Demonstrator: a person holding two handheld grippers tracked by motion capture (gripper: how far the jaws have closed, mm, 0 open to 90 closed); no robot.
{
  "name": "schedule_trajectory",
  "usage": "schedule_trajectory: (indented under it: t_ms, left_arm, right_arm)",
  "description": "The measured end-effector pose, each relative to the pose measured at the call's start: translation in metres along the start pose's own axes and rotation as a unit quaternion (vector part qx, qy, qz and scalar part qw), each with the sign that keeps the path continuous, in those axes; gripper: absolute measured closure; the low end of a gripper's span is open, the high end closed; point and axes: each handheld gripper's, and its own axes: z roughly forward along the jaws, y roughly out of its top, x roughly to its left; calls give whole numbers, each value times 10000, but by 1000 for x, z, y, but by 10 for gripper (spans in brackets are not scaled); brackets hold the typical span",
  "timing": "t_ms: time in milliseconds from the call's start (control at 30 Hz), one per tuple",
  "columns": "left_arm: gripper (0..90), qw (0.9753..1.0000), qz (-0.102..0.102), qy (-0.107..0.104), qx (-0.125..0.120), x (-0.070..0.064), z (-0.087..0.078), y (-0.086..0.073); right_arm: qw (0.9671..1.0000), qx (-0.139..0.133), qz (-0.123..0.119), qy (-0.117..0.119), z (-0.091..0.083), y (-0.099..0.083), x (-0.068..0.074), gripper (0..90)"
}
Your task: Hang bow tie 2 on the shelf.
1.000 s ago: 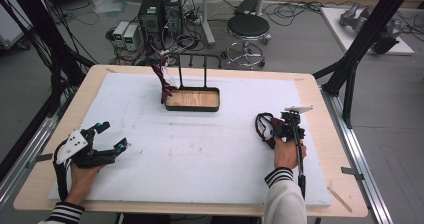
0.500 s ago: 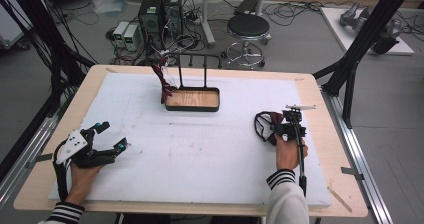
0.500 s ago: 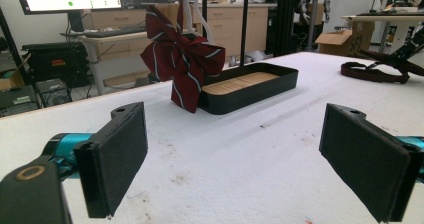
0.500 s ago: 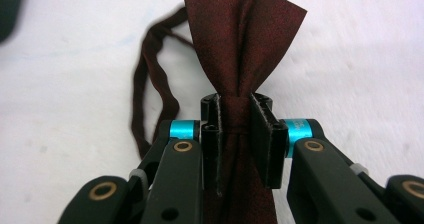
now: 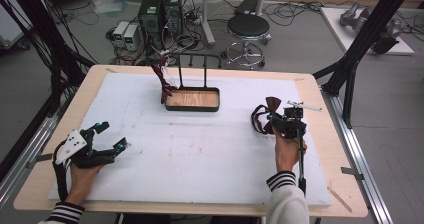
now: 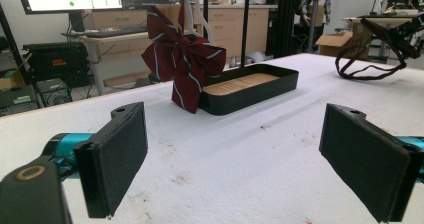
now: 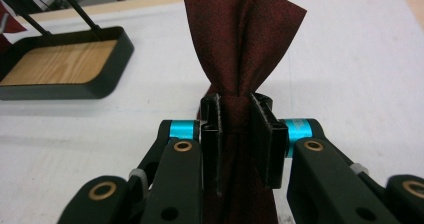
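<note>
Bow tie work is split across the table, and the black stand (image 5: 192, 100) with its wooden floor serves as the landmark. Left and well toward the person from the stand, the left gripper (image 5: 111, 136) rests on the white mat (image 5: 200, 154) with its jaws wide apart and nothing between them; its pose matches the pictures from a second ago. In the left gripper view its pads (image 6: 117, 161) frame the stand ahead, where a striped red bow tie (image 6: 182, 59) hangs off the stand's left end. Right of the stand and a little nearer the person, the right gripper (image 5: 280, 122) is clamped on the dark maroon bow tie (image 5: 272, 106). Compared with a second ago, this gripper has edged slightly nearer the stand and the tie sits more upright above the mat, with its dark strap (image 5: 257, 123) trailing toward the stand side. I read that as the pick-up being done and the carry toward the stand just starting. In the right gripper view the jaws pinch the tie's narrow knot (image 7: 240, 109), so its long axis runs straight away from the gripper along the jaws, the free wing (image 7: 242, 39) fanned out and pointing up and away from the hand, the other wing hidden below the jaws.
</note>
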Motion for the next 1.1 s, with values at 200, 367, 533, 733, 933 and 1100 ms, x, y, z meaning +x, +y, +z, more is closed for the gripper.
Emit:
schedule_trajectory:
  t_ms: [200, 367, 533, 733, 933, 1100]
  left_arm:
    - [124, 10000, -10, -6, 0, 0, 0, 0]
    - [124, 10000, -41, -5, -11, 0, 0, 0]
    - [124, 10000, -60, 31, -21, 1, -1, 0]
    - [124, 9999, -79, 52, -45, 1, -1, -1]
    - [124, 9999, -95, 52, -50, 1, -1, -1]
    - [124, 9999, -99, 45, -51, 1, -1, -1]
  right_arm:
    - [9990, -282, -338, 103, -4, 2, 3, 763]
    - [9964, -542, -583, 292, -7, 3, 8, 763]
    - [9914, -727, -1014, 400, -8, 4, 14, 763]
    - [9834, -1014, -1332, 696, -10, 5, 22, 764]
    - [9719, -1291, -1602, 1147, -9, 7, 25, 762]
    - [9638, -1447, -1766, 1377, -9, 11, 30, 762]
